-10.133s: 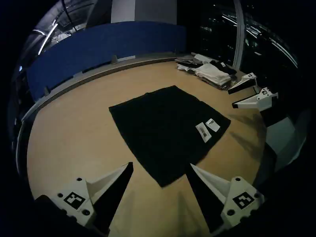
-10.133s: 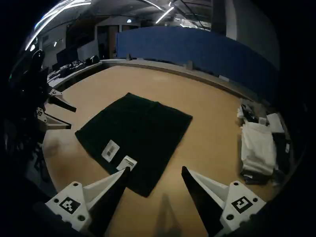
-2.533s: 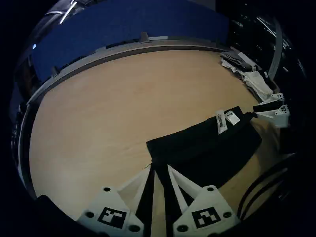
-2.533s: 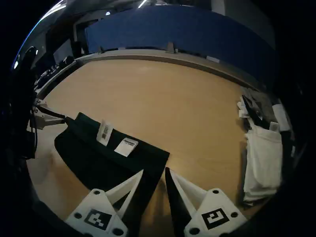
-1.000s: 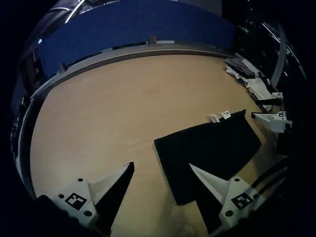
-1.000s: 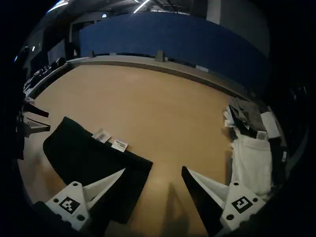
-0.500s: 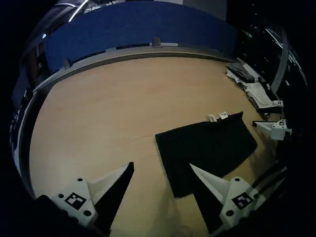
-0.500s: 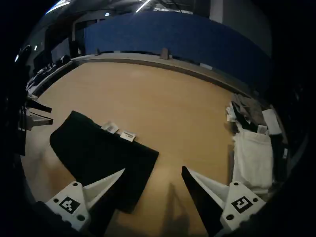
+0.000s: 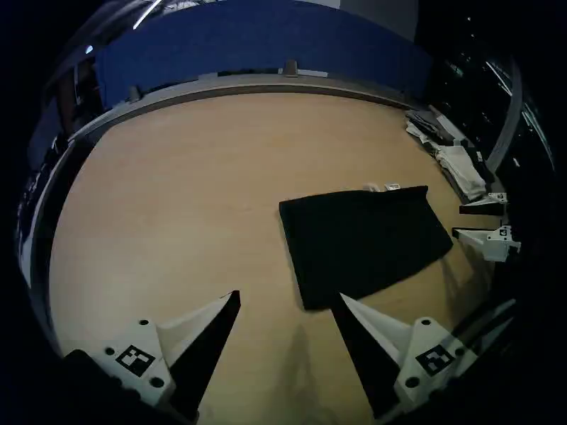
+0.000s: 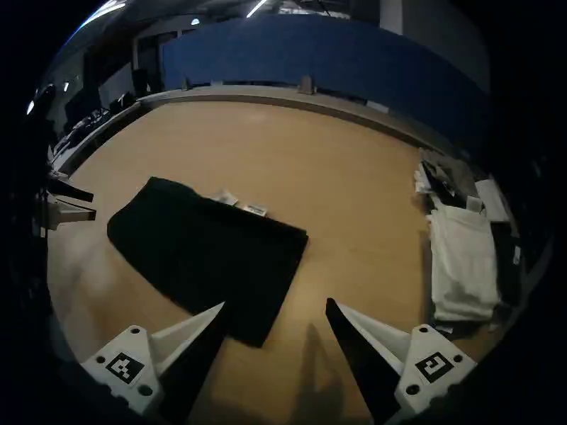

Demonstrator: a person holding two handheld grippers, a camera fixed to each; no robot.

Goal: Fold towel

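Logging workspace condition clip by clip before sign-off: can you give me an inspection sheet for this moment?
Surface: wooden table, dimly lit.
Job's things: dark towel lies flat and folded; white tags poke out at its far edge.
Clutter: stack of folded cloths at the table's end.
Grippers: left gripper and right gripper both have jaws open, holding nothing, not touching the towel.
Cables: nothing seen.
Surroundings: blue partition behind the table; dark room beyond.

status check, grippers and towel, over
Left gripper open, empty. Right gripper open, empty. Dark towel flat on table, white tags at its far edge. Cloth pile off to the side, apart from it.
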